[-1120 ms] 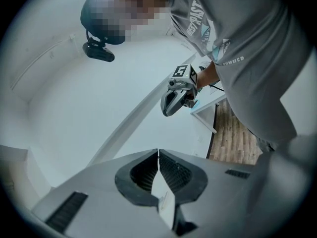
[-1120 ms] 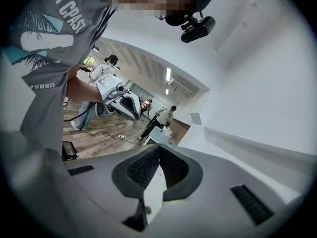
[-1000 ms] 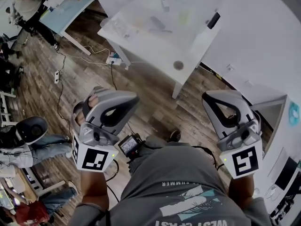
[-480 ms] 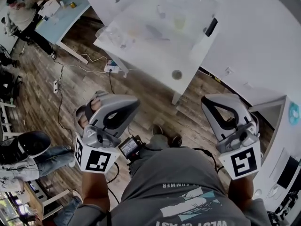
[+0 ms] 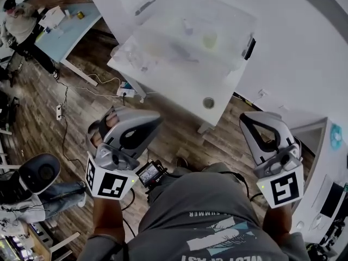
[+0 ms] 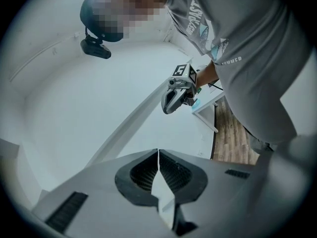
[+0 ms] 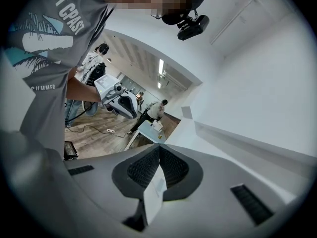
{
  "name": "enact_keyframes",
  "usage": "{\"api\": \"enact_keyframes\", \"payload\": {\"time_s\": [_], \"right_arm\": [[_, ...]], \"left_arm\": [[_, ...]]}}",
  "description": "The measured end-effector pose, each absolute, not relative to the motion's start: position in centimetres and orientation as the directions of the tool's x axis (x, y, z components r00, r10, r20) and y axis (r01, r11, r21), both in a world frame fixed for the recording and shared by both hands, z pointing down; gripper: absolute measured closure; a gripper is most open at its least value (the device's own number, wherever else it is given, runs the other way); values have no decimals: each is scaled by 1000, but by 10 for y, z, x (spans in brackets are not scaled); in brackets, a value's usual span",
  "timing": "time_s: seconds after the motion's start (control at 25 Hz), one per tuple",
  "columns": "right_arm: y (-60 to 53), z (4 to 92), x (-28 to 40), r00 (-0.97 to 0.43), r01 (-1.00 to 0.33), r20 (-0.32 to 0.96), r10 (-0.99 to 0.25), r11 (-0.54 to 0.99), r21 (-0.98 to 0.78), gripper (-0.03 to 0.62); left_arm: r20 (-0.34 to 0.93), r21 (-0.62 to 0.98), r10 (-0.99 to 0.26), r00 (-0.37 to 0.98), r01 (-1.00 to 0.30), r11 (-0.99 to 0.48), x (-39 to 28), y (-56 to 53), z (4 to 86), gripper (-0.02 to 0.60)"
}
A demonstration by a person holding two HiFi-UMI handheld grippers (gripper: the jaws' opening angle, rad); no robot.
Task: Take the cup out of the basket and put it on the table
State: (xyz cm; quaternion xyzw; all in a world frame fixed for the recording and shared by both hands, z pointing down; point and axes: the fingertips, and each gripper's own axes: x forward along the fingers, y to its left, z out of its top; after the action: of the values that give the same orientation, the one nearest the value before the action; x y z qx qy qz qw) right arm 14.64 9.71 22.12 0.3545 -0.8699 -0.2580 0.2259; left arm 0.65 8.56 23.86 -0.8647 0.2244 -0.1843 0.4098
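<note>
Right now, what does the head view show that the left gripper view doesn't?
Only the head view: the white table with a clear container on it, and the blue table. Only the left gripper view: the left tongs shut and empty, plus the head camera. Both: the right gripper, grey shirt, wooden floor.

Items (image 5: 209, 38) on white table (image 5: 174, 86) washed out, unidentifiable; bystander (image 5: 22, 25) far off, too small for detail.
</note>
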Motion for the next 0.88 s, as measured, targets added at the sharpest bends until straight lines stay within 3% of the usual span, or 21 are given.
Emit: {"api": "enact_keyframes", "payload": {"time_s": [0.36, 0.88], "right_arm": [[54, 226, 155, -644, -495, 240, -726, 635, 593, 583], [-39, 225, 195, -755, -411, 238, -611, 723, 556, 582]], "left_arm": [[137, -778, -544, 827, -250, -576, 11, 44, 244, 566], [166, -774, -646, 745, -307, -554, 64, -18, 235, 566]]}}
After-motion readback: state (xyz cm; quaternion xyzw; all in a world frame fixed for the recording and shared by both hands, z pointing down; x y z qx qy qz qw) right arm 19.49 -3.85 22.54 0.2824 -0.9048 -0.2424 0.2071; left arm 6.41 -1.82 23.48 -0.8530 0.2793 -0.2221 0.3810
